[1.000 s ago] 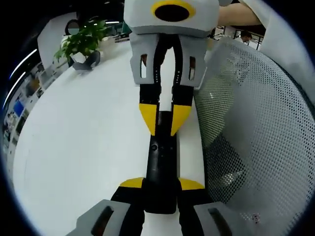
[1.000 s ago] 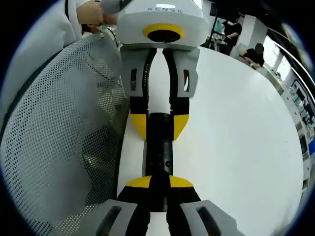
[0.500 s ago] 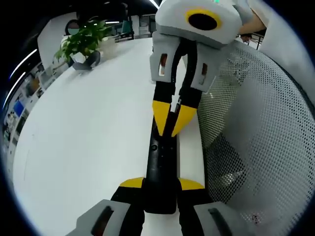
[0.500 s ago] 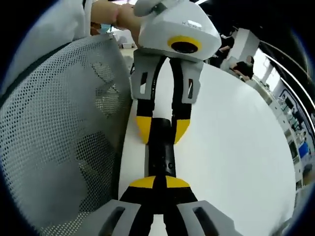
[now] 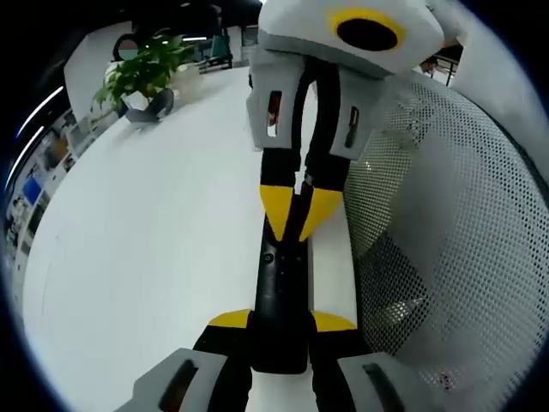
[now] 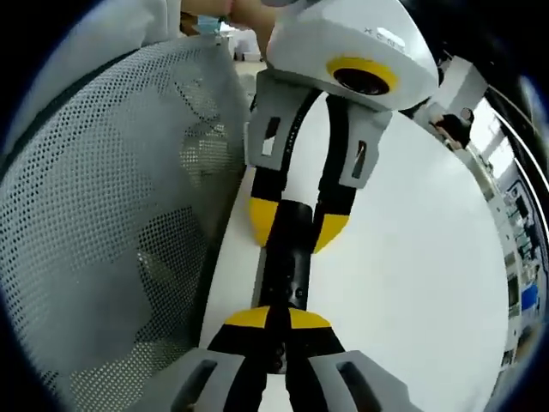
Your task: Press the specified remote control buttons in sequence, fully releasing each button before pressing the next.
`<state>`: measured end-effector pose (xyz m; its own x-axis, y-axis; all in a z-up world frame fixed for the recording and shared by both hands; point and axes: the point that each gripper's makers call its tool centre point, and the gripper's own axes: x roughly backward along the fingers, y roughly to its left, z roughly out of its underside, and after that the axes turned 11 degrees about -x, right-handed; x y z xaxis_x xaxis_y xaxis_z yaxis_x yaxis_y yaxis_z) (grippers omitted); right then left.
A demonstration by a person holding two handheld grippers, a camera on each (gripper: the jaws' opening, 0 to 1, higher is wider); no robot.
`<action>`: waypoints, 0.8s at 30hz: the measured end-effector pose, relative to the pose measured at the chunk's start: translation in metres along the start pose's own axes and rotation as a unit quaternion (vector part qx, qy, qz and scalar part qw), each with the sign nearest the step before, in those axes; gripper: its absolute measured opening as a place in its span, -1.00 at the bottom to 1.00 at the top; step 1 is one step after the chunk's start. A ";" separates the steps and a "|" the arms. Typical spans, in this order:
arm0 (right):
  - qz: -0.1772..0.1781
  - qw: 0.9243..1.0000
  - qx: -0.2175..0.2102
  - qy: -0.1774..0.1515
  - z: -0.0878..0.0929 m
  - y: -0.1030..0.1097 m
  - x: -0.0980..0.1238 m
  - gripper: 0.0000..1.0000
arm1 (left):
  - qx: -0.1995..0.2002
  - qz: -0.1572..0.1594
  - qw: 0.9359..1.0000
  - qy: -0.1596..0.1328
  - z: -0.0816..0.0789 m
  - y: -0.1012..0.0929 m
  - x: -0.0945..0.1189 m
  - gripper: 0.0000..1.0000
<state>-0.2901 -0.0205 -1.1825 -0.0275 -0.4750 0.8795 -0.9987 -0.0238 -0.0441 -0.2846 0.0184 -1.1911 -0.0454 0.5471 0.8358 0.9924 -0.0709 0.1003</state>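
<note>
The left gripper point(image 5: 281, 324) clamps the near end of the black remote control point(image 5: 281, 283). The right gripper point(image 5: 298, 210) has its yellow tips nearly together, resting on its far end. If they press off-centre, they could hit a neighbouring button.

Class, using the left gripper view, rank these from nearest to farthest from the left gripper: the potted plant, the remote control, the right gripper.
1. remote control, held between the left gripper jaws.
2. right gripper, at the remote's far end.
3. potted plant, far across the white table, upper left.
</note>
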 end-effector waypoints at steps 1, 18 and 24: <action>-0.001 1.000 -0.022 -0.001 0.000 0.000 0.000 -0.95 | 0.000 0.000 1.000 0.000 0.000 0.000 0.000 -0.52; 0.108 0.990 -0.088 -0.033 -0.002 -0.002 0.000 -0.97 | -0.001 0.001 1.000 0.003 0.000 0.000 0.000 -0.52; 0.085 0.996 -0.016 -0.011 -0.003 0.000 -0.002 -0.99 | 0.000 0.001 1.000 0.001 0.000 0.000 0.000 -0.52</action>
<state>-0.2897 -0.0172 -1.1825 -0.1968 -0.4881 0.8503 -0.9804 0.0866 -0.1772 -0.2844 0.0183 -1.1912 -0.0441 0.5447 0.8375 0.9924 -0.0725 0.0994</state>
